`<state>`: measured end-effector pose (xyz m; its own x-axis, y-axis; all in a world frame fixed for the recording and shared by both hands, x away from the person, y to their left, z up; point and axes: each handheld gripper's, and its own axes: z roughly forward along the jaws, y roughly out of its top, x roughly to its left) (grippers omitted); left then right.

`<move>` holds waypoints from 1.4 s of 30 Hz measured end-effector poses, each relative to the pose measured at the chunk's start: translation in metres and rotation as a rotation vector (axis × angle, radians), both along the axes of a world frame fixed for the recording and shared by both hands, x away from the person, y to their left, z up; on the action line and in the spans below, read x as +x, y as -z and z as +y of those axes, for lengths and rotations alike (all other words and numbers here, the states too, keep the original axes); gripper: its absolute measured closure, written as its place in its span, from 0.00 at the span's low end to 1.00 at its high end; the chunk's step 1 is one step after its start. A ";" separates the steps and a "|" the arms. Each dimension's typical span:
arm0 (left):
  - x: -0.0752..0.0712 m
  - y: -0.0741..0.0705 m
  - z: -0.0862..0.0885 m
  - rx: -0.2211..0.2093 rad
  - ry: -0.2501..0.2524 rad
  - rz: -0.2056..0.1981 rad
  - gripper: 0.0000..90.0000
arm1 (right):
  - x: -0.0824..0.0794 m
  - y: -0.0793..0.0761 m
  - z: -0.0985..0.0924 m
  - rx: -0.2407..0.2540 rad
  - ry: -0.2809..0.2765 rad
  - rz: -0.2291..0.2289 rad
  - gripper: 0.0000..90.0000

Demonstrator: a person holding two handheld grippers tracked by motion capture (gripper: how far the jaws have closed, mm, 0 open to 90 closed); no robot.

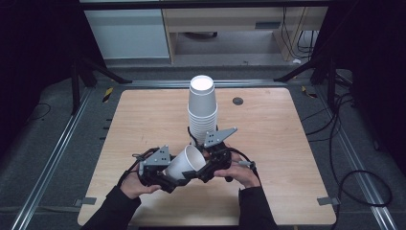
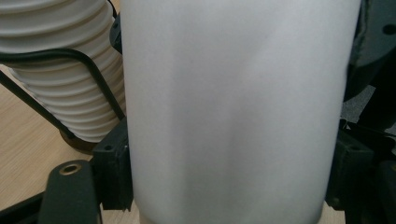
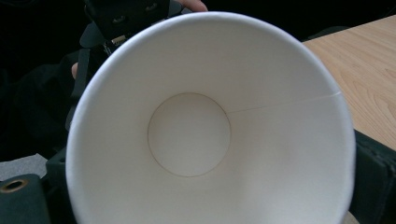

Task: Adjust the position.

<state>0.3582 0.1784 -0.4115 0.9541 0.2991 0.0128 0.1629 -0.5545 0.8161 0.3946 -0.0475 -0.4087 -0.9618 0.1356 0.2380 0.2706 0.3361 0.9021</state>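
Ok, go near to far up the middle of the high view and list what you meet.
Loose paper cup on its side between the left gripper and right gripper → upside-down stack of paper cups → dark round spot on the table → far table edge.

I see a single white cup (image 1: 184, 164) tipped on its side between my left gripper (image 1: 160, 168) and right gripper (image 1: 213, 160), just in front of the inverted cup stack (image 1: 202, 108) on the counter (image 1: 287, 158).
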 end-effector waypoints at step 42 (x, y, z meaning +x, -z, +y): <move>0.010 0.010 0.006 0.104 -0.046 0.051 0.24 | 0.006 -0.015 0.028 -0.269 -0.022 -0.118 0.08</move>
<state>0.3679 0.1842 -0.4210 0.9397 0.3421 -0.0020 0.2298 -0.6270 0.7444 0.4007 -0.0191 -0.3936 -0.9840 0.1578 0.0823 0.1590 0.5720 0.8047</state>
